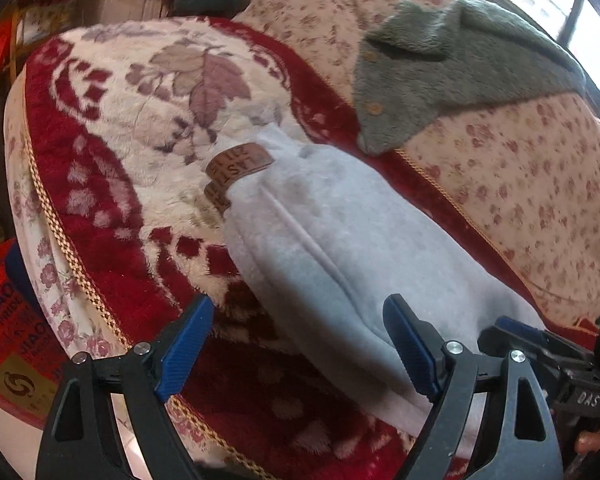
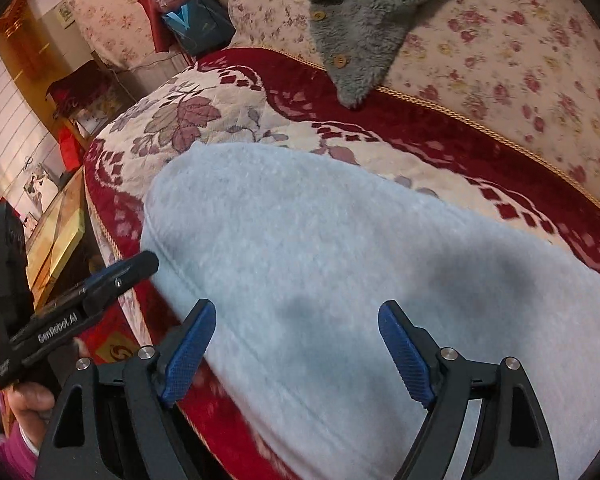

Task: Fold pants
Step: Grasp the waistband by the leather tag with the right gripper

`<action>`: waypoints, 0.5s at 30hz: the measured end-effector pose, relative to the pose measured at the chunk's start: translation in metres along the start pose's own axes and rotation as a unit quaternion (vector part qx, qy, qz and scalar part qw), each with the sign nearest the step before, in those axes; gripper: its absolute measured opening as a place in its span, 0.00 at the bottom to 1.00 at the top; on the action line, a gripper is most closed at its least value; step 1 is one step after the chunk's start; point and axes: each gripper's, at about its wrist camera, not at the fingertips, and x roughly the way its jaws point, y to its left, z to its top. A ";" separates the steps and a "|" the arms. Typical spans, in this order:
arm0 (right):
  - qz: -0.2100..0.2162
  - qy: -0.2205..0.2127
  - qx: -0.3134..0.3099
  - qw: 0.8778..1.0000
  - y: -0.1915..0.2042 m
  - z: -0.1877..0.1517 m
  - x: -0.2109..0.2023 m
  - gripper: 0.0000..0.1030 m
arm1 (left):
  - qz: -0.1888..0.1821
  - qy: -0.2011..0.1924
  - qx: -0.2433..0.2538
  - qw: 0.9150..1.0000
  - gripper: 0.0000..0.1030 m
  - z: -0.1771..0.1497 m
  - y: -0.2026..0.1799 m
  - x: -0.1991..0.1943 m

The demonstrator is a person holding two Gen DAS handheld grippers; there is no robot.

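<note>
Left wrist view: ahead of and beneath the tongs spreads a red and cream flowered blanket (image 1: 112, 128), and past it lies a rose-print cover (image 1: 520, 184) with a grey fleecy garment (image 1: 452, 64) far from both tools. On the blanket rest the pale grey pants (image 1: 340, 240), already doubled into a long narrow bundle, so I judge one fold done and at least one crosswise fold left. Their long axis runs from under the left tongs (image 1: 300, 348) away toward the brown labels (image 1: 236, 168) at the far end. The left tongs stand wide, one pad over the pants, one over the blanket, gripping nothing. The right tongs (image 2: 298, 350) also stand wide, hovering over the near, broader part of the pants, empty.
</note>
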 end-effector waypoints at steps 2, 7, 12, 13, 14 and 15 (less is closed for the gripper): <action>-0.001 -0.001 -0.013 1.000 0.004 0.013 0.009 0.85 | -0.001 0.005 -0.008 1.000 0.84 0.002 0.004 0.004; 0.003 -0.012 -0.073 0.997 0.019 0.065 0.038 0.88 | -0.002 0.008 -0.014 1.000 0.84 0.007 0.012 0.014; 0.005 0.007 -0.141 0.990 0.041 0.104 0.080 0.90 | -0.009 0.015 -0.024 1.000 0.89 0.012 0.023 0.026; 0.002 0.010 -0.153 0.988 0.045 0.112 0.091 0.90 | -0.009 0.016 -0.023 1.000 0.90 0.013 0.024 0.028; 0.005 0.017 -0.162 0.987 0.048 0.117 0.099 0.90 | -0.010 0.016 -0.023 1.000 0.91 0.014 0.026 0.029; 0.009 0.025 -0.170 0.985 0.051 0.121 0.107 0.90 | -0.012 0.017 -0.023 1.000 0.91 0.015 0.027 0.032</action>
